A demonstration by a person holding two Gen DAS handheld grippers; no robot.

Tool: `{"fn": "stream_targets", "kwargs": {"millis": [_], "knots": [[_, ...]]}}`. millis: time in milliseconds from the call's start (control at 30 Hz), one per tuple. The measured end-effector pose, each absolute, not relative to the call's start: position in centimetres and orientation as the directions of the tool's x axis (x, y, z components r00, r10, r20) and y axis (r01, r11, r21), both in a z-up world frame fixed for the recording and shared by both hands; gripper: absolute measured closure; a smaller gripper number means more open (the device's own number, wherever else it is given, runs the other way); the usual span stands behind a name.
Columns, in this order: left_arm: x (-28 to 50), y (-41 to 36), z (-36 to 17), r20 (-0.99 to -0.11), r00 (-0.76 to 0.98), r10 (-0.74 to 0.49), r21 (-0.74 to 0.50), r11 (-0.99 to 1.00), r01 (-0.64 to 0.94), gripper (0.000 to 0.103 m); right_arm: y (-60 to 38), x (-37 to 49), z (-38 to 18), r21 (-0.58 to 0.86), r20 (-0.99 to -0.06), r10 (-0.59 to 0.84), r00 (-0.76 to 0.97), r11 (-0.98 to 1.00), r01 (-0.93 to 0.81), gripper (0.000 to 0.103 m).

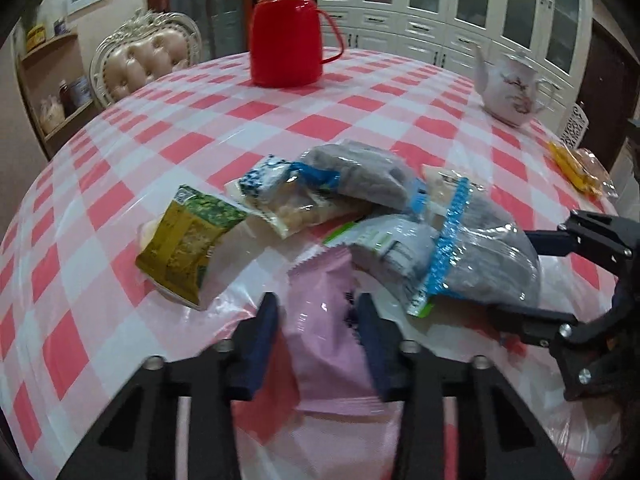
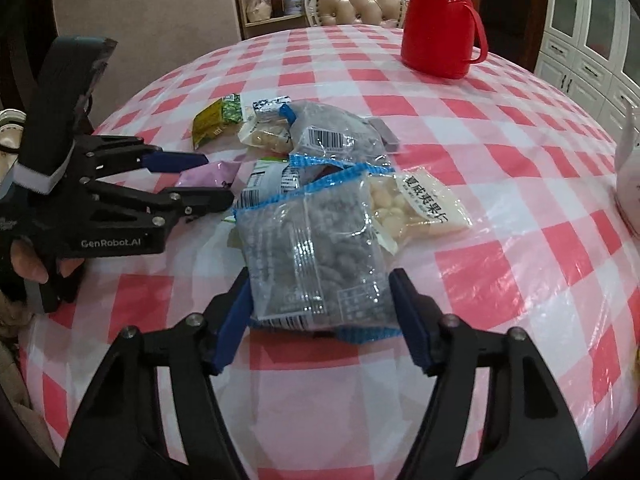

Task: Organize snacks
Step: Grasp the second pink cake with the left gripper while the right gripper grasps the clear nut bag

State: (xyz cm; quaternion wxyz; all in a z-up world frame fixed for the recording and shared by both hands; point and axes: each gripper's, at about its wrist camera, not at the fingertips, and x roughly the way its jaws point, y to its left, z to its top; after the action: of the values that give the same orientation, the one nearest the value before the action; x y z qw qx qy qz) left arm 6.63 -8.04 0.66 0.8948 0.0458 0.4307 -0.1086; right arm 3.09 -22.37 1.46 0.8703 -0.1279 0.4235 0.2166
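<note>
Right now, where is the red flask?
The red flask stands upright at the table's far side, beyond the snack pile: top centre in the left wrist view, top right in the right wrist view, near the padded chair.

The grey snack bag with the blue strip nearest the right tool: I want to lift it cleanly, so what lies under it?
The grey snack bag overlaps a white-and-green packet and a clear nut packet. Whatever lies under its middle is covered.

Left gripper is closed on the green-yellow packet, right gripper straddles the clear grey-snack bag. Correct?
Not quite. The left gripper is closed on the pink packet, as the left wrist view shows; the green-yellow packet lies untouched. The right gripper does straddle the clear grey-snack bag.
</note>
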Motion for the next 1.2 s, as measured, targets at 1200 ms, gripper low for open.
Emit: {"fn": "stream_targets", "kwargs": {"millis": [1200], "knots": [[0.3, -1.6, 2.9, -0.706, 0.685, -0.179, -0.162, 0.983, 0.089, 0.083, -18.5, -1.4, 4.2, 0.162, -0.665, 0.353, 0.658, 0.928, -0.334, 0.046]]}}
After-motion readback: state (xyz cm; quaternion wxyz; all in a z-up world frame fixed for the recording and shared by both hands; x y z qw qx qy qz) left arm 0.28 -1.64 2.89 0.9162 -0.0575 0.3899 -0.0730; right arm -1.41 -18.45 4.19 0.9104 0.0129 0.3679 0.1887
